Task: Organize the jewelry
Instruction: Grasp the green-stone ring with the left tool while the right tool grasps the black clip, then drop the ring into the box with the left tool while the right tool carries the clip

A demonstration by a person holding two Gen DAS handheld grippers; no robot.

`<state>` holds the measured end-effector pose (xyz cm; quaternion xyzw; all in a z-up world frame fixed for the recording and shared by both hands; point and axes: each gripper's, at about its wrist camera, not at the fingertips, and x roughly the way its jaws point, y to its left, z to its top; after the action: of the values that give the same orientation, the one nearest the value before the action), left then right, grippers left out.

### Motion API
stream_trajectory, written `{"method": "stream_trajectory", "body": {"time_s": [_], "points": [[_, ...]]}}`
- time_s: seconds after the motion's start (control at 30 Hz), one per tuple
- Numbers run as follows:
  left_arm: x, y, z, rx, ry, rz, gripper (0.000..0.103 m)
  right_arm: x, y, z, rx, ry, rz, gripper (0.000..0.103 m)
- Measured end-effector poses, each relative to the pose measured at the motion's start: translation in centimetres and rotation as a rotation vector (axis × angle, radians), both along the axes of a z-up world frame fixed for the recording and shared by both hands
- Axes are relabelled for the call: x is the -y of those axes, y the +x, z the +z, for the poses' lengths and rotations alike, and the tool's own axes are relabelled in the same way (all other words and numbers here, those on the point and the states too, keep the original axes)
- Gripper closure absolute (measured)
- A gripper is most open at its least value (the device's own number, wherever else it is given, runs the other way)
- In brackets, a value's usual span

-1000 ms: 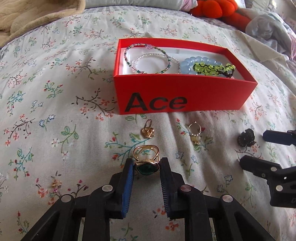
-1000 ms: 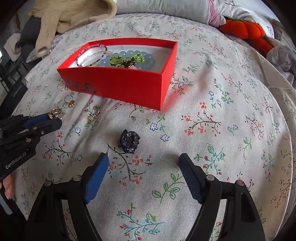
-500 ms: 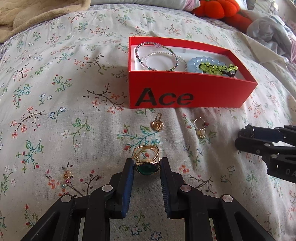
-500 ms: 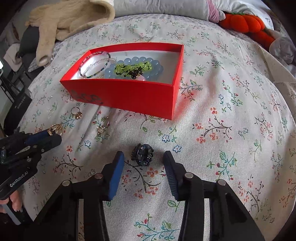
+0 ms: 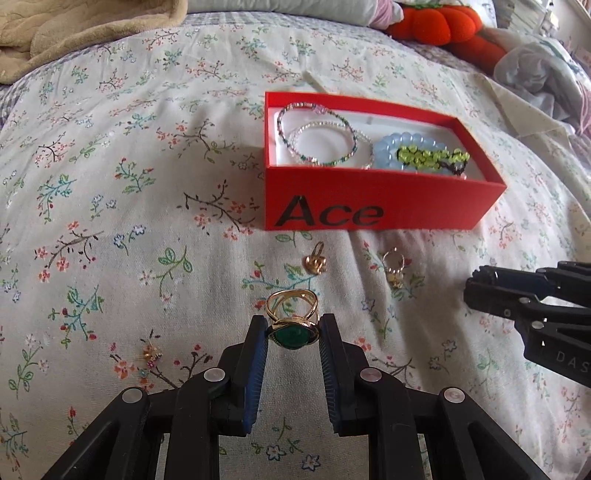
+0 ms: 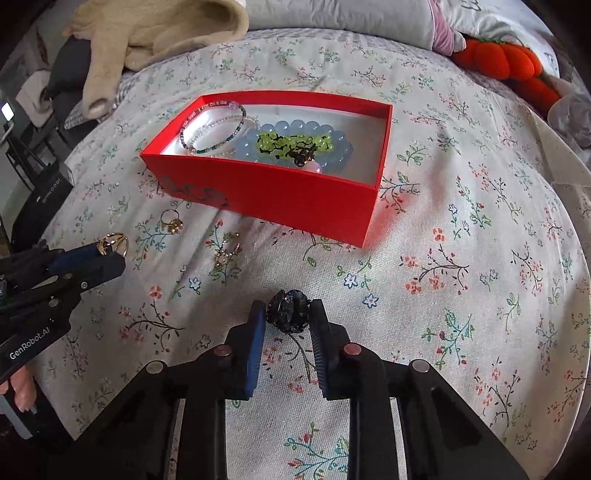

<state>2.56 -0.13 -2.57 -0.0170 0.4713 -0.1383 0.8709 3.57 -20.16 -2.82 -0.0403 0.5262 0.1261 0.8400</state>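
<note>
The jaws of the left gripper (image 5: 293, 334) are clamped on a gold ring with a green stone (image 5: 293, 324), its stone pinched between the blue pads and its band pointing forward, at the lower middle of the left wrist view. The jaws of the right gripper (image 6: 288, 319) are closed on a dark sparkly ring (image 6: 289, 311) at the lower middle of the right wrist view; whether that ring is lifted off the bed or resting on it cannot be told.

The floral bedspread (image 5: 110, 206) fills both views. On it sits an open red box (image 5: 380, 212) marked "Ace", in the upper right of the left wrist view. Inside the box, two thin beaded bracelets (image 5: 319, 138) lie at its left end, and a pale blue bead bracelet (image 5: 413, 146) with a yellow-green bracelet (image 5: 430, 157) on top lies at its right end.

Just in front of the box, on the bedspread, lie a small gold ring (image 5: 316, 258) and, to its right, a thin ring with a charm (image 5: 393, 267). A tiny gold earring (image 5: 151, 352) lies at the lower left, beside the left gripper. An orange plush toy (image 5: 439, 22) sits at the top right and a beige blanket (image 5: 74, 29) at the top left.
</note>
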Motion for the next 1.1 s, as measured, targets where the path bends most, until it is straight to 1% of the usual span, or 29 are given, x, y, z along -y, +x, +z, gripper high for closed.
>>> {"method": "stream_trajectory", "body": {"time_s": [0.13,0.33,0.6,0.83,0.93,1.1], "points": [[-0.4,0.4,1.2,0.016,-0.021,0.003,0.080,0.3,0.0,1.8,0.026,0.037,-0.004,0.077],[-0.6,1.2,3.1,0.046,-0.062,0.016,0.080,0.6,0.4,4.3,0.090,0.076,0.005,0.077],[0.1,2.3,4.7,0.090,-0.080,0.013,0.080,2.1,1.6,7.1,0.146,0.123,-0.044,0.077],[1.6,4.0,4.9,0.105,-0.080,-0.002,0.080,2.1,3.3,8.2,0.176,0.134,-0.064,0.077],[2.3,5.0,4.5,0.107,-0.074,-0.004,0.080,2.0,4.2,8.2,0.191,0.124,-0.073,0.077],[3.5,6.5,4.1,0.132,-0.061,-0.016,0.080,2.2,5.7,7.9,0.182,0.145,-0.089,0.077]]}}
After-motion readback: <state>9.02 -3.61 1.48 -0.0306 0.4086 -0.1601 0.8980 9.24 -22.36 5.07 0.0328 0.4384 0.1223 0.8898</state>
